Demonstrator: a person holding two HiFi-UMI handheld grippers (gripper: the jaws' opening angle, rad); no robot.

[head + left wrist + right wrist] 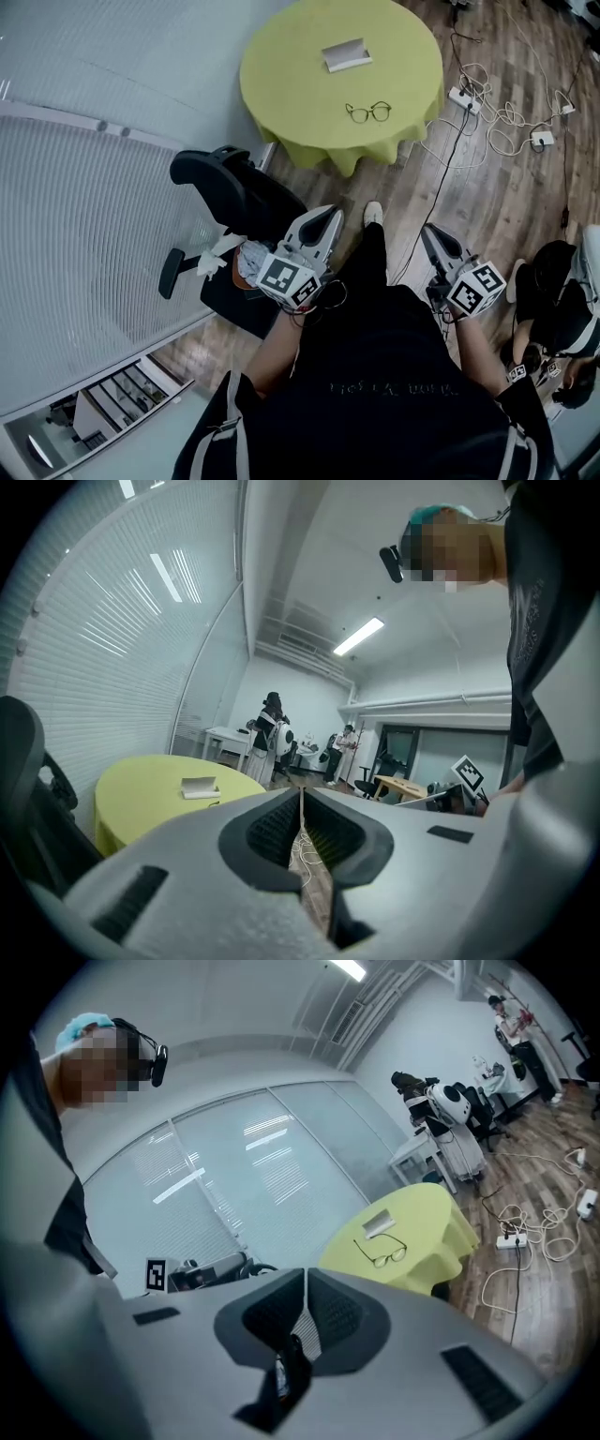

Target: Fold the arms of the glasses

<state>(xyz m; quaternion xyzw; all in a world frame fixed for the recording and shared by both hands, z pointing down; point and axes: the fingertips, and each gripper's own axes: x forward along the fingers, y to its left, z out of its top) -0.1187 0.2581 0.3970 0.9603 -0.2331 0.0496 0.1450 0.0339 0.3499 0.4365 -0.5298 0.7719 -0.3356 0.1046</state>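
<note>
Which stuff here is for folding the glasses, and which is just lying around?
For the job: glasses; left gripper and right gripper, both with jaws shut on nothing.

Just lying about: white box, yellow table, black office chair, power strip.

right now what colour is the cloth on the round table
Plain yellow-green, with no pattern. The cloth on the round table shows best in the head view.

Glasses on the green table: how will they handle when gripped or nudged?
The glasses have a thin dark wire frame, so they are probably light and easily bent; grip gently. They lie on a draped tablecloth, so a push will likely slide them or ruck the cloth.
</note>
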